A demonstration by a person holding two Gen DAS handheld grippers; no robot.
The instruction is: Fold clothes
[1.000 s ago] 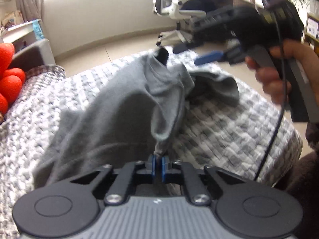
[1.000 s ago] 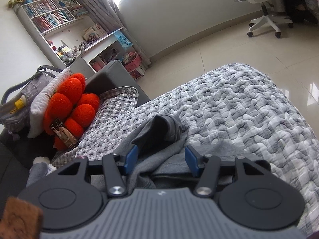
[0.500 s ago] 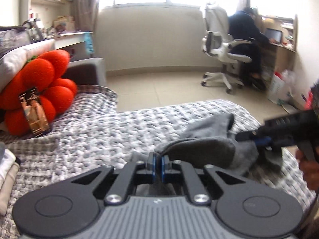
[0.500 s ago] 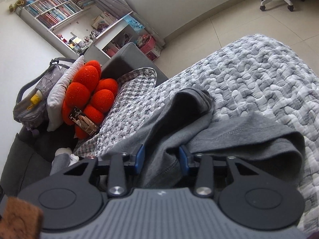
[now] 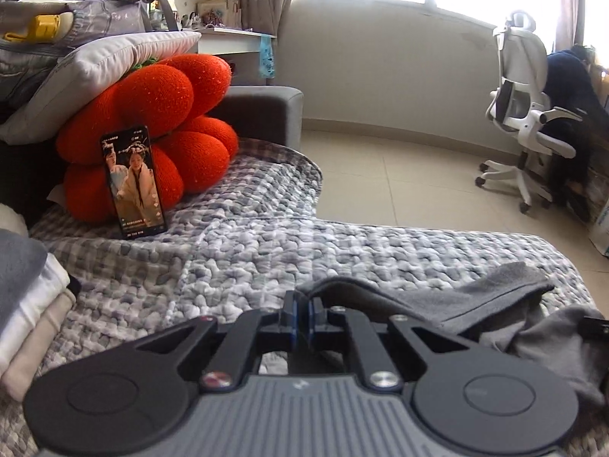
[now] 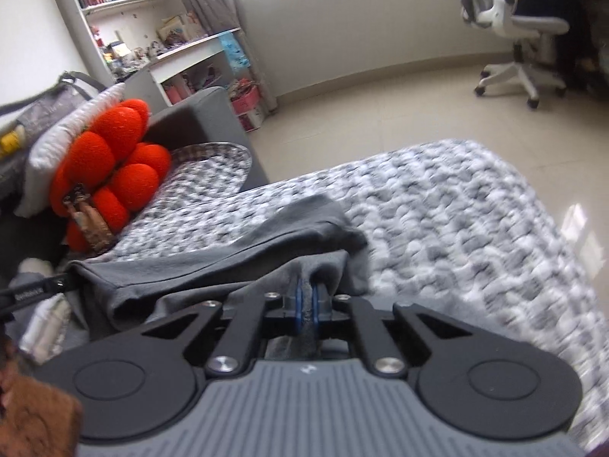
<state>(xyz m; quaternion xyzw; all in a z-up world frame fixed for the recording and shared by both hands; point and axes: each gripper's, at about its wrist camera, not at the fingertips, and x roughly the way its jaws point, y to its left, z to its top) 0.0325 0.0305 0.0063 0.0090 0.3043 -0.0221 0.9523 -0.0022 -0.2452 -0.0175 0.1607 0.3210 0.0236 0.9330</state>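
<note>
Now both tools pinch the grey garment (image 6: pixel 213 266): left tool (image 5: pixel 302 318) and right tool (image 6: pixel 306 301), over the quilted bedspread (image 6: pixel 456 221).

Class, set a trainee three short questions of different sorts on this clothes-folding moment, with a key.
1. True or false: both grippers' jaws are shut on the grey garment.
2. What leans upright against the red cushion?
3. Where does the pile of folded clothes lie in the left wrist view: A, left edge; B, right edge?

Key:
1. True: left gripper and right gripper both pinch the fabric.
2. A phone, its screen lit.
3. A.
</note>
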